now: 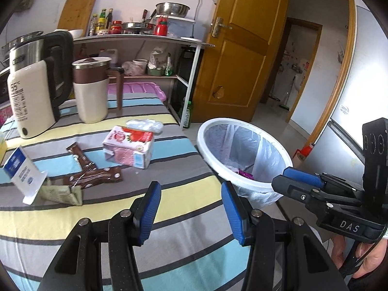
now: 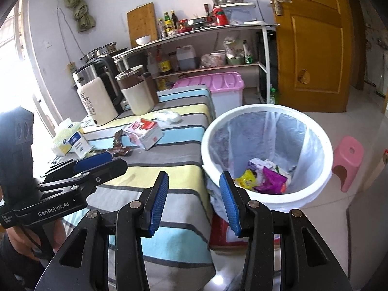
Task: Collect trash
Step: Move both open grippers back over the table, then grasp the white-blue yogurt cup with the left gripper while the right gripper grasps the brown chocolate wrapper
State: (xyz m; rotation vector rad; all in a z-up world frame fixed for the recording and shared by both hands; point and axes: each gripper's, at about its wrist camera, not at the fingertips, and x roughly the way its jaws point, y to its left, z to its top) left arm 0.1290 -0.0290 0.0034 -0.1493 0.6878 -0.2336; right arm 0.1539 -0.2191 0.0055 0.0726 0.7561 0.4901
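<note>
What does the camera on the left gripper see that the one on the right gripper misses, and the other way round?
Only the left wrist view shows the folded green packet beside the brown wrappers, and the right gripper from outside.

Only the right wrist view shows the yellow and purple trash at the bottom of the bin, the pink stool, the yellow tissue box and the left gripper from outside.

Both show the striped tablecloth, the pink carton, the white bin and the kettle. Both sets of jaws are open and empty.

A cream-and-steel electric kettle stands beside a cream-and-brown lidded jug on the striped tablecloth. Behind them, a pink-lidded plastic storage box sits by the orange wooden door.
</note>
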